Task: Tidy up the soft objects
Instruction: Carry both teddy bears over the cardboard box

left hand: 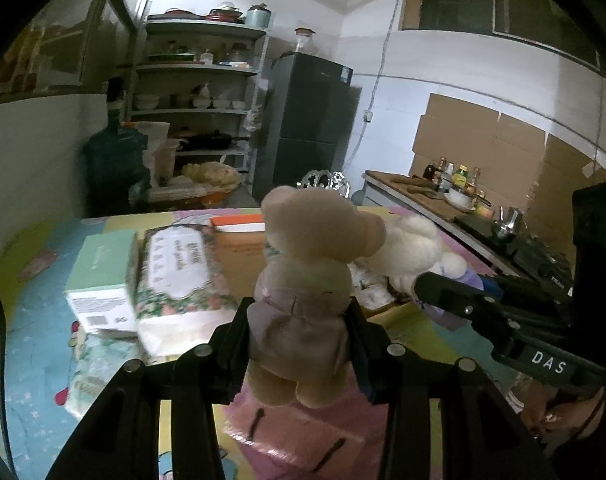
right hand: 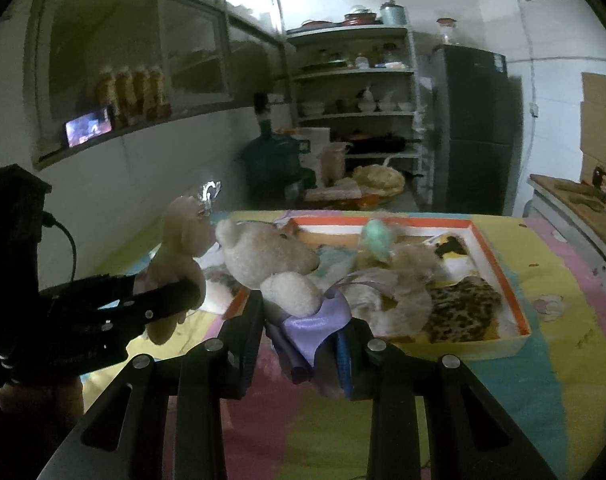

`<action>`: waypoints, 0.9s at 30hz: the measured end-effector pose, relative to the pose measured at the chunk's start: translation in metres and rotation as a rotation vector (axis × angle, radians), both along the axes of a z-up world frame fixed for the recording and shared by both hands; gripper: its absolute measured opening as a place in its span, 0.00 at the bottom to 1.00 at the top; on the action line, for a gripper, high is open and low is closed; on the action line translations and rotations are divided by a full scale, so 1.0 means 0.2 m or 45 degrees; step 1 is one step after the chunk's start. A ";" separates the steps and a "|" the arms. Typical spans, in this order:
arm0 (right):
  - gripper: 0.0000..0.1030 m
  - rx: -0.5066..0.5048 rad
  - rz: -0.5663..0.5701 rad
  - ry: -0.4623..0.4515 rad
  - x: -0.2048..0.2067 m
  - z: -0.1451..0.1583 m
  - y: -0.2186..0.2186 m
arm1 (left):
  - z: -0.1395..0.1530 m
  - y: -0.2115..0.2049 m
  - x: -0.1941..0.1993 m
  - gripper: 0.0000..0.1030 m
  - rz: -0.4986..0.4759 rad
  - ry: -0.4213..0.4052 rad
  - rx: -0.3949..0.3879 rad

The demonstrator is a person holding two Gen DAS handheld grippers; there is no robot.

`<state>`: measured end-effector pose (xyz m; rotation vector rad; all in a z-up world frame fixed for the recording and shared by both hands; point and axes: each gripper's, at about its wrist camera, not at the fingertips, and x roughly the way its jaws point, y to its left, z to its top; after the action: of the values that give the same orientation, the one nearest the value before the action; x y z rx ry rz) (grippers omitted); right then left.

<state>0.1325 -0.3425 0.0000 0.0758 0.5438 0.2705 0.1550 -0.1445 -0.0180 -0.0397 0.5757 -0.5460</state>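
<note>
A beige teddy bear (left hand: 303,280) in a mauve dress hangs upright above the table, and my left gripper (left hand: 299,312) is shut on its body. In the right wrist view the same bear (right hand: 179,252) and left gripper (right hand: 183,296) show at the left. My right gripper (right hand: 307,320) is shut on a cream plush toy (right hand: 271,256) at its purple ribbon (right hand: 315,324). That toy (left hand: 411,248) and the right gripper (left hand: 427,286) appear to the right of the bear. Behind them lies an orange-rimmed box (right hand: 499,276) holding several soft things, among them a leopard-print piece (right hand: 463,308) and a green plush (right hand: 377,236).
On the colourful tablecloth (left hand: 35,320) lie a floral tissue pack (left hand: 175,272), a green and white carton (left hand: 99,276) and a pink pack (left hand: 303,432). A counter with bottles (left hand: 455,184) runs along the right. A fridge (left hand: 307,132) and shelves (left hand: 195,100) stand beyond the table.
</note>
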 end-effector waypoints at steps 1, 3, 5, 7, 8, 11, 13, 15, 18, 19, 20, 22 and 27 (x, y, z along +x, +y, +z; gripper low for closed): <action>0.32 0.004 -0.013 -0.004 0.00 0.00 -0.02 | 0.00 -0.02 0.00 0.42 -0.006 -0.002 0.000; 0.32 0.013 -0.035 -0.010 0.00 0.01 -0.06 | 0.01 -0.06 0.01 0.42 -0.015 -0.005 0.004; 0.32 0.025 -0.059 -0.017 0.01 0.01 -0.09 | 0.01 -0.08 0.03 0.42 -0.019 -0.010 0.006; 0.32 0.035 -0.081 -0.026 0.01 0.02 -0.13 | 0.01 -0.11 0.04 0.42 -0.023 -0.009 0.004; 0.32 0.040 -0.093 -0.032 0.01 0.02 -0.15 | 0.00 -0.12 0.05 0.42 -0.023 -0.008 0.005; 0.32 0.052 -0.117 -0.039 0.02 0.02 -0.20 | -0.01 -0.16 0.08 0.42 -0.024 -0.001 0.007; 0.32 0.058 -0.136 -0.042 0.03 0.02 -0.23 | -0.01 -0.18 0.10 0.42 -0.022 0.007 0.006; 0.32 0.063 -0.148 -0.042 0.05 0.02 -0.26 | -0.02 -0.21 0.12 0.42 -0.023 0.015 0.007; 0.32 0.076 -0.161 -0.038 0.08 0.00 -0.31 | -0.03 -0.25 0.15 0.42 -0.022 0.022 0.012; 0.32 0.078 -0.167 -0.037 0.08 0.00 -0.32 | -0.03 -0.26 0.16 0.42 -0.022 0.026 0.014; 0.32 0.080 -0.171 -0.035 0.09 -0.01 -0.33 | -0.03 -0.28 0.17 0.42 -0.023 0.031 0.015; 0.32 0.085 -0.178 -0.031 0.12 -0.02 -0.35 | -0.03 -0.31 0.20 0.42 -0.027 0.038 0.018; 0.32 0.105 -0.192 -0.023 0.16 -0.04 -0.41 | -0.05 -0.38 0.26 0.42 -0.036 0.056 0.029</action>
<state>0.1654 -0.4246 -0.0071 0.1935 0.5064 0.1462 0.2079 -0.2197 -0.0284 -0.0219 0.6260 -0.5674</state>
